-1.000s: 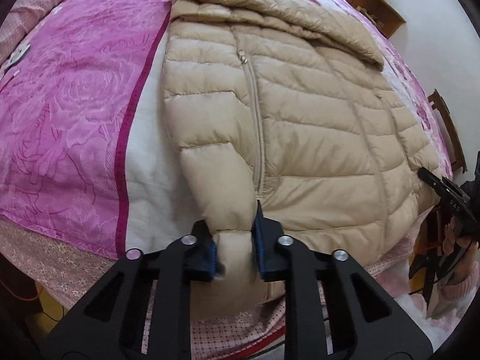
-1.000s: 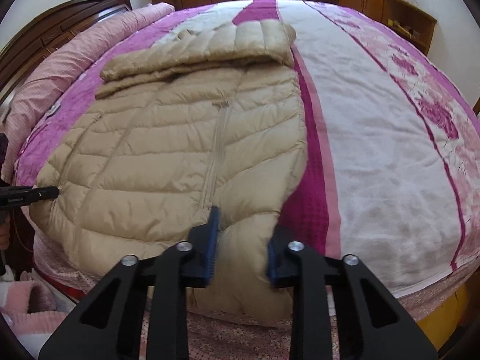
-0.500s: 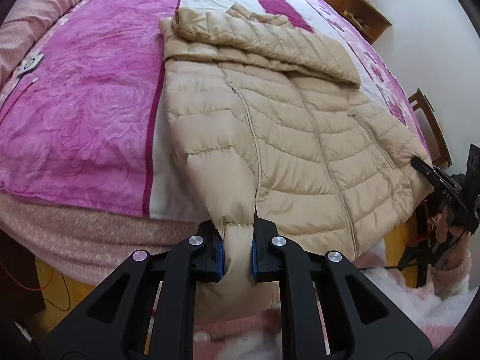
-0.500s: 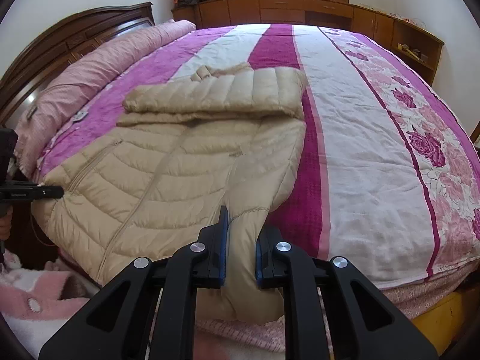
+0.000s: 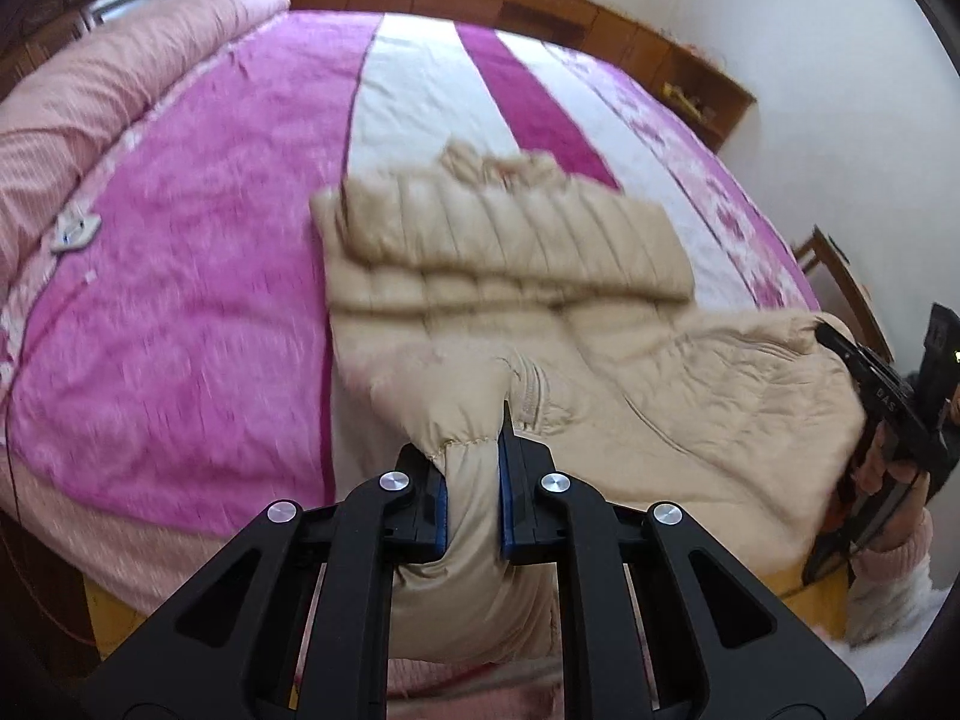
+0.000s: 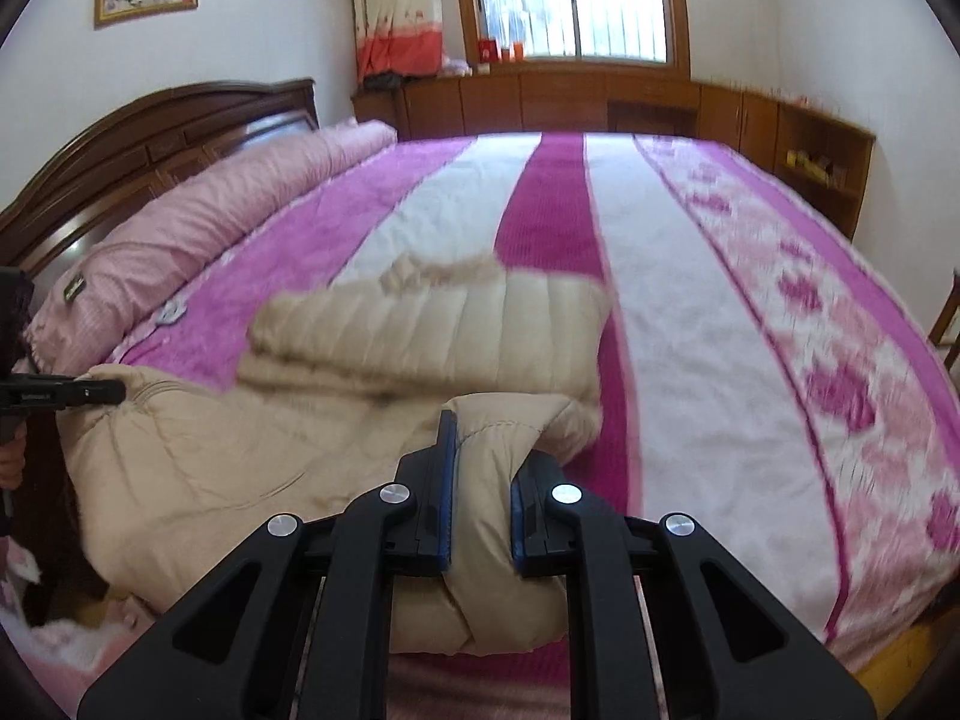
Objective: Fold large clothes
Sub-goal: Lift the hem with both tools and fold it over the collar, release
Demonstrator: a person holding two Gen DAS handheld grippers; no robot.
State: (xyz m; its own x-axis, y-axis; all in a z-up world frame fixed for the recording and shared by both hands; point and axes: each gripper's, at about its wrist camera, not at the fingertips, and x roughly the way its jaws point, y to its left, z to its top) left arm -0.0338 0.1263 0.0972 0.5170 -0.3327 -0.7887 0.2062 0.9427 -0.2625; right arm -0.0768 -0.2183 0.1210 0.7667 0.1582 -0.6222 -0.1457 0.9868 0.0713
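Note:
A beige puffer jacket (image 5: 510, 252) lies on the bed, its sleeves folded across the upper part. My left gripper (image 5: 471, 480) is shut on the jacket's bottom hem at one corner and holds it lifted off the bed. My right gripper (image 6: 480, 480) is shut on the other hem corner, also lifted; the jacket (image 6: 420, 330) sags between the two. The right gripper also shows at the right edge of the left wrist view (image 5: 882, 396), and the left gripper at the left edge of the right wrist view (image 6: 60, 393).
The bed (image 6: 690, 300) has a magenta and white striped cover. A rolled pink quilt (image 6: 210, 210) lies by the dark wooden headboard (image 6: 150, 132). Wooden cabinets (image 6: 600, 96) run under the window. A chair (image 5: 840, 276) stands beside the bed.
Both grippers closed on the hem corners, then rose and lifted the jacket's lower part off the bed edge toward the collar. The views tilted up to show more of the room.

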